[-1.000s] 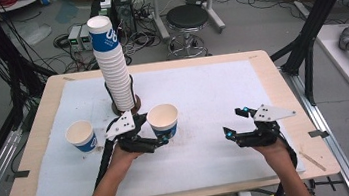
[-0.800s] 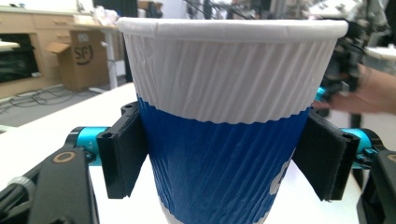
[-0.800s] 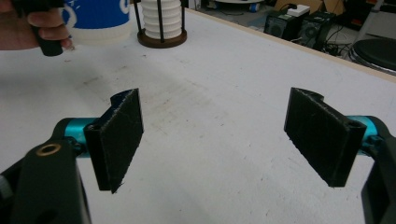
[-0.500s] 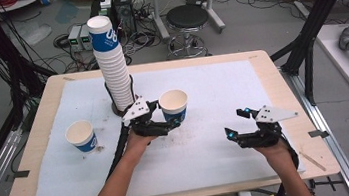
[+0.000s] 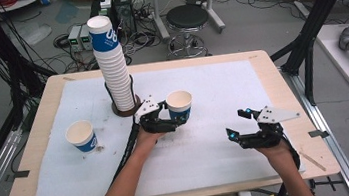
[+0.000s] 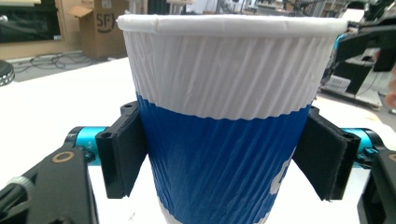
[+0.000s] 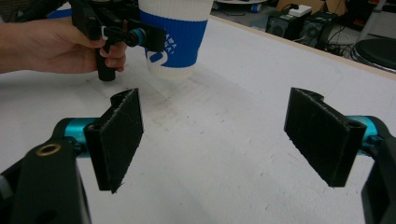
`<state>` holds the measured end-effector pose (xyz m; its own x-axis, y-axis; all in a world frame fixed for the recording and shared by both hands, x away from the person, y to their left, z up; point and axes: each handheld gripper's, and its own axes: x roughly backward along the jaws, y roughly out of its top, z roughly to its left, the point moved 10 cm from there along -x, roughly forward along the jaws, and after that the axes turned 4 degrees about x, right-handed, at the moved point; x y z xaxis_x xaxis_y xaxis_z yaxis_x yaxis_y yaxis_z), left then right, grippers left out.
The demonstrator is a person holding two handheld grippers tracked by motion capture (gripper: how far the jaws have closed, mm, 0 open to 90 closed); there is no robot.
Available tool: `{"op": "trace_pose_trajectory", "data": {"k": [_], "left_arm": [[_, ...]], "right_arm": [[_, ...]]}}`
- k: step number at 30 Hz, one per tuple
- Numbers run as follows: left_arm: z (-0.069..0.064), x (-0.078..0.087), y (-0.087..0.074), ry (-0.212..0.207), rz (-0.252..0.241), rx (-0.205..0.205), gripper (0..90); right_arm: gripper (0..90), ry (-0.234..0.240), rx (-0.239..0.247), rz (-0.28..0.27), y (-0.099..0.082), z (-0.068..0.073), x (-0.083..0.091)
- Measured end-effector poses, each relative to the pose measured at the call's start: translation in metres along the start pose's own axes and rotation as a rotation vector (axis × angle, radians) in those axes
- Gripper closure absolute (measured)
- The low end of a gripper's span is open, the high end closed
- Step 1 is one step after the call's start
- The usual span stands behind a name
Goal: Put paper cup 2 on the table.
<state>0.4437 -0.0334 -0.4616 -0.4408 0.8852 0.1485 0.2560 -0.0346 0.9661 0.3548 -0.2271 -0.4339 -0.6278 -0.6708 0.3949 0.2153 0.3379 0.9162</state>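
On the table (image 5: 239, 70), the stack (image 5: 112, 70) and the second cup (image 5: 81, 136) stayed in place. The left tool (image 5: 178, 120) grips a cup (image 5: 179, 105) and has carried it rightward from the stack. The right tool (image 5: 238, 123) stays open, empty.

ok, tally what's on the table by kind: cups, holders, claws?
Single cups: 2, one in the left claw at, one standing free
Cup stacks: 1
Stack holders: 1
Claws: 2, including the right claw
Total: 6
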Motion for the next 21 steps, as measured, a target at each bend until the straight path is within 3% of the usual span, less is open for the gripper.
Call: {"op": "trace_pose_trajectory", "data": {"k": [7, 16, 21], "left_arm": [[0.005, -0.006, -0.011, 0.037, 0.055, 0.002, 24.5], [0.003, -0.019, -0.025, 0.096, 0.229, -0.088, 24.6], [0.004, -0.016, -0.025, 0.115, 0.253, -0.053, 24.8]], "right_arm": [[20.2, 0.002, 0.005, -0.005, 0.001, 0.001, -0.001], [20.2, 0.005, 0.006, -0.003, 0.001, 0.002, -0.001], [20.2, 0.004, 0.002, -0.003, 0.0, 0.001, 0.001]]}}
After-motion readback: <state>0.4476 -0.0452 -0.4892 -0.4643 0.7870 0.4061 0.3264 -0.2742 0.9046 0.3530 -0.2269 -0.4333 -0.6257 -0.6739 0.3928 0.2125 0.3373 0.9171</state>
